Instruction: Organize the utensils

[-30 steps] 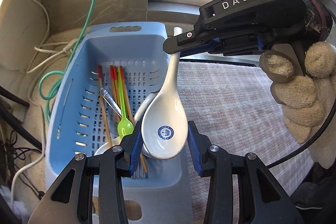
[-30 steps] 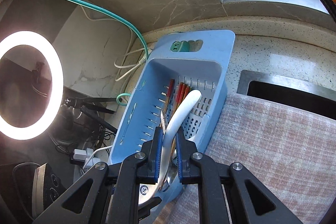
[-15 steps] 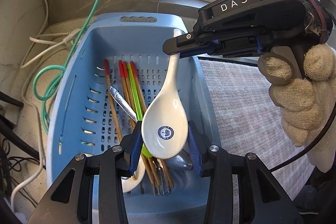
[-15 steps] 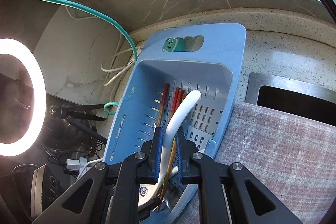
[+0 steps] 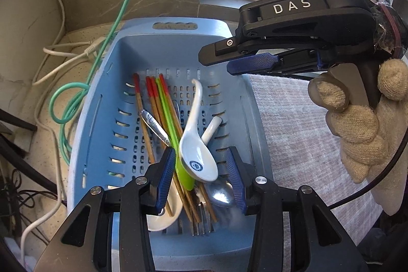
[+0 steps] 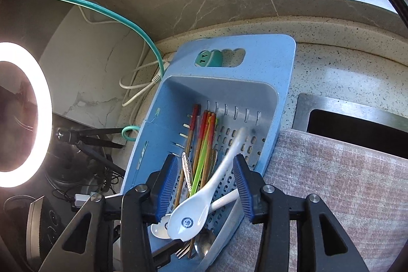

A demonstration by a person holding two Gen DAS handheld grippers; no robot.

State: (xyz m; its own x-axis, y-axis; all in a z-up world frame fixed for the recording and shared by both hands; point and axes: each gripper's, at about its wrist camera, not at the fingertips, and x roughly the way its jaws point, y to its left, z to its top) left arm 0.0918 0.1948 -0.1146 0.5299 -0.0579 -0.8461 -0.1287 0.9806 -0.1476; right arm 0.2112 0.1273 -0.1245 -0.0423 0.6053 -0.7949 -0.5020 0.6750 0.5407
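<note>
A white ceramic spoon with a blue emblem (image 5: 197,157) lies, blurred, in the blue slotted basket (image 5: 107,83), on top of red-tipped chopsticks (image 5: 150,98), a green spoon (image 5: 183,175), metal spoons and a fork. It also shows in the right wrist view (image 6: 199,205). My left gripper (image 5: 201,177) is open above the basket's near end, its jaws apart on either side of the spoon's bowl. My right gripper (image 6: 204,185) is open over the basket, its jaws apart around the spoon's handle without touching it. The right gripper (image 5: 252,60) shows in the left wrist view above the basket's right side.
A grey woven mat (image 6: 344,185) lies right of the basket, with a dark sink opening (image 6: 357,129) behind it. Green and white cables (image 5: 74,103) trail left of the basket. A lit ring light (image 6: 17,114) stands at the far left. A stone wall rises behind.
Both grippers have opened and let go of the white spoon, which has dropped into the basket. The left gripper has moved further over the basket.
</note>
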